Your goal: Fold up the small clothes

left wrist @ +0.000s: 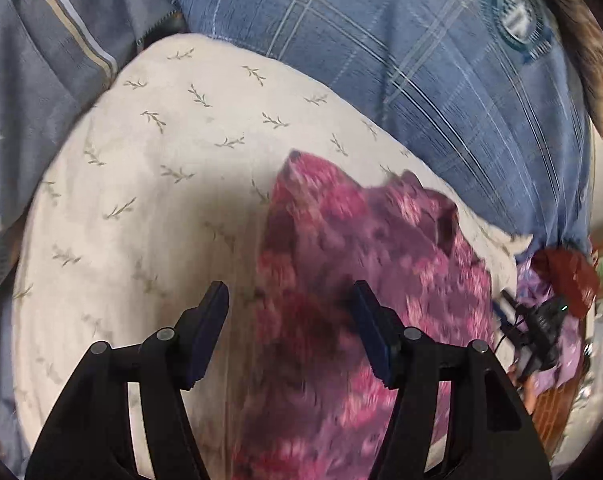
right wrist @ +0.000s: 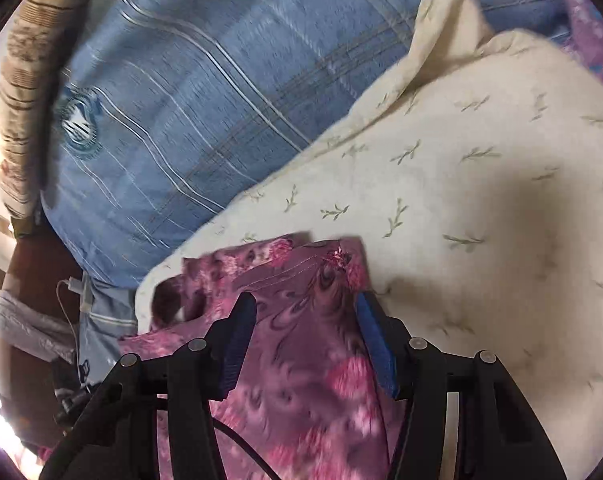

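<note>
A small purple and pink patterned garment [left wrist: 361, 280] lies crumpled on a cream cover with a leaf print [left wrist: 161, 184]. My left gripper [left wrist: 291, 300] is open above the garment's left edge, with one finger over the cream cover and one over the garment. In the right wrist view the same garment [right wrist: 301, 320] lies under my right gripper [right wrist: 305, 312], which is open with its fingers on either side of the cloth's stitched hem. The right gripper also shows in the left wrist view [left wrist: 537, 328], at the garment's far right side.
A blue plaid pillow [left wrist: 421, 60] lies behind the cream cover. A grey-blue starred cloth [left wrist: 41, 80] lies at the left. A striped beige cushion [right wrist: 17, 120] and a white charger cable [right wrist: 73, 292] sit at the left of the right wrist view.
</note>
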`<state>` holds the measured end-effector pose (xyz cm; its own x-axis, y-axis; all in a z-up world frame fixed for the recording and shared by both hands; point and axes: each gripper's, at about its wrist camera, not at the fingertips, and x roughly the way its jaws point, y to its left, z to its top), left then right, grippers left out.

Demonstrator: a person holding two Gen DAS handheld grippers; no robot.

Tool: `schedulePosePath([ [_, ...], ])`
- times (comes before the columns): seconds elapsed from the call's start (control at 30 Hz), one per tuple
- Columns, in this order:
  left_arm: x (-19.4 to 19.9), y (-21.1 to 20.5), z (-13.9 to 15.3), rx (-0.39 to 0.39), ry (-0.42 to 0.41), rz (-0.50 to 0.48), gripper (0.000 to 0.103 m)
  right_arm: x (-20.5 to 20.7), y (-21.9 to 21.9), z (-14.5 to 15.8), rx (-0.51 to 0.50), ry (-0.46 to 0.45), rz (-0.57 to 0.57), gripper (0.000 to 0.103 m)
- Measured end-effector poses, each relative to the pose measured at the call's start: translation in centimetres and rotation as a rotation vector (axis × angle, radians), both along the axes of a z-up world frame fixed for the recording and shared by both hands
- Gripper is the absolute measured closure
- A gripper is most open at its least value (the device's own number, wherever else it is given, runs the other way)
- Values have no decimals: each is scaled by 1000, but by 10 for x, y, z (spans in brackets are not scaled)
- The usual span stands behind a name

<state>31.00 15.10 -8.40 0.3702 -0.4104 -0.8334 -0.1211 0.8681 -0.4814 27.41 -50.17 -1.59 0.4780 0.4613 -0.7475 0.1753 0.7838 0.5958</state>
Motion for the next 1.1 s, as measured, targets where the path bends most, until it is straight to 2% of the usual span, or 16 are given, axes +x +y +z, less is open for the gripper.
schedulePosePath([
  [0.1,12,-11,-13,-50,37,-37,39,26,17,-19,-54,56,29,52],
  [0.13,14,-17,-13,-47,30,-56,44,33,24,-21,-90,55,50,69],
  [0.17,14,-25,-8,-10,2,-74,62,35,29,-19,-144,34,69,93],
  [0.23,14,-37,3,29,-37,-103,79,37,36,-12,-177,2,95,98],
  [0.3,14,-42,19,47,-90,-93,85,33,40,6,-172,-54,88,99],
  [0.33,15,-42,24,42,-105,-89,93,32,38,16,-159,-79,78,99],
  [0.37,16,-40,33,14,-131,-75,94,31,35,30,-138,-114,63,99],
  [0.53,28,-17,52,28,-226,48,94,36,16,63,-92,-226,-2,100],
  [0.63,44,-6,33,-8,-159,61,94,41,-5,57,-32,-224,-72,100],
  [0.73,47,-2,17,-55,-115,8,92,39,-11,31,59,-125,-18,89],
  [0.8,48,1,7,-94,-89,-22,78,36,-6,14,15,-51,35,75],
  [0.83,46,1,3,-110,-77,-26,61,34,-2,8,-10,-33,48,65],
  [0.87,45,2,-3,-124,-55,-26,48,32,1,3,-17,-25,59,63],
  [0.97,41,-5,-12,-148,-16,-69,44,32,7,-11,-43,5,48,58],
  [1.03,34,-11,-10,-170,-19,-105,44,35,16,-24,-60,46,83,58],
  [1.1,27,-19,0,-103,-68,-112,56,38,26,-24,-91,39,122,84],
])
